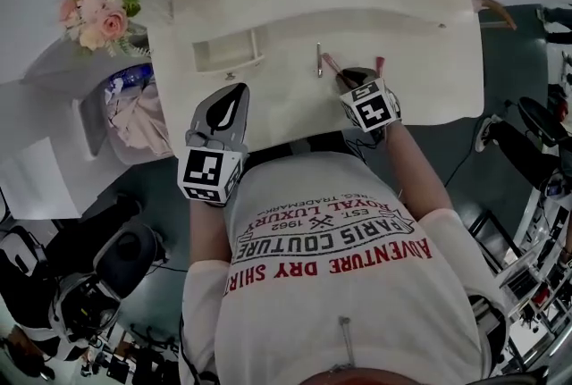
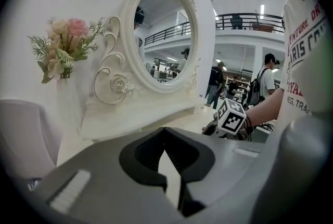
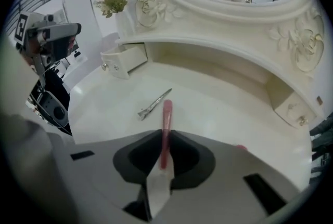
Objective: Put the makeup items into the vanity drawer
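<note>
A slim pink makeup stick (image 3: pixel 166 119) lies on the white vanity top (image 3: pixel 218 108), and my right gripper (image 3: pixel 165 137) is shut on its near end. In the head view that gripper (image 1: pixel 346 79) sits right of centre on the vanity, with the pink stick (image 1: pixel 330 63) pointing away to the left. A silver hair clip (image 3: pixel 154 104) lies just left of it. A second small pink item (image 1: pixel 379 65) lies to the right of the gripper. The small left drawer (image 1: pixel 228 53) stands pulled out. My left gripper (image 1: pixel 234 90) hovers at the front edge, shut and holding nothing.
An oval mirror (image 2: pixel 165 30) in an ornate white frame rises at the back of the vanity. A vase of pink flowers (image 1: pixel 98 8) stands off its left end. A small right drawer (image 3: pixel 291 108) is closed. People and equipment stand around on the floor.
</note>
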The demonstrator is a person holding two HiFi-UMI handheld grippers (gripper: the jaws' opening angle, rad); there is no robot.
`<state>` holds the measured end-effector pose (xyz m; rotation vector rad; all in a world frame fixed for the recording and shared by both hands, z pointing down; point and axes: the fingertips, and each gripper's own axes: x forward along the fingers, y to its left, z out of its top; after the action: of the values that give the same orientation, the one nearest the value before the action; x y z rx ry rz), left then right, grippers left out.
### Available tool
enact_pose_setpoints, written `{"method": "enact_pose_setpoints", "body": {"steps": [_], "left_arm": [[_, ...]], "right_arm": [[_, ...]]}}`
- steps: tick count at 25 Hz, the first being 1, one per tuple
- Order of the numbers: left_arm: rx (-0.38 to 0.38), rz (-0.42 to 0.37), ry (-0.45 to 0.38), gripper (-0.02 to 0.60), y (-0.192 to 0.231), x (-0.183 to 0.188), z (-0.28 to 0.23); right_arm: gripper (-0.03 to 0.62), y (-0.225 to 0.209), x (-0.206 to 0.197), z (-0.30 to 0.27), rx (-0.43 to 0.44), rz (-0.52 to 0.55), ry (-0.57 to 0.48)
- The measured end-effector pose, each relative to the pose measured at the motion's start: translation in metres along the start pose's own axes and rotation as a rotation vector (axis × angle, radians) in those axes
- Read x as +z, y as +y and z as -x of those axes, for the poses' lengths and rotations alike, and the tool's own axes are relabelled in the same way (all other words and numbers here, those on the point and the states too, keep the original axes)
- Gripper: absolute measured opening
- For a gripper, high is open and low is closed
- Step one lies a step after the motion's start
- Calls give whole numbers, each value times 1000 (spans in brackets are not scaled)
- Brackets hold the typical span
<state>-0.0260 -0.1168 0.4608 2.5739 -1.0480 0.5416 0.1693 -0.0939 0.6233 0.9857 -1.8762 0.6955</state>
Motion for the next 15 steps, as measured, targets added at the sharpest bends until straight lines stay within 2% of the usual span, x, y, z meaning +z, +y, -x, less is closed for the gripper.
{"method": "enact_pose_setpoints", "body": {"steps": [4, 7, 15], "left_arm": [[-31, -23, 3, 9, 5, 2, -2], [-42, -33, -7, 8, 11, 6, -1], [-5, 1, -70, 8, 33, 21, 20]], "right_arm": [[52, -1, 5, 2, -10, 2, 9], [51, 1, 17, 9, -32, 0, -22], [51, 25, 81, 30, -22, 79, -125]]}}
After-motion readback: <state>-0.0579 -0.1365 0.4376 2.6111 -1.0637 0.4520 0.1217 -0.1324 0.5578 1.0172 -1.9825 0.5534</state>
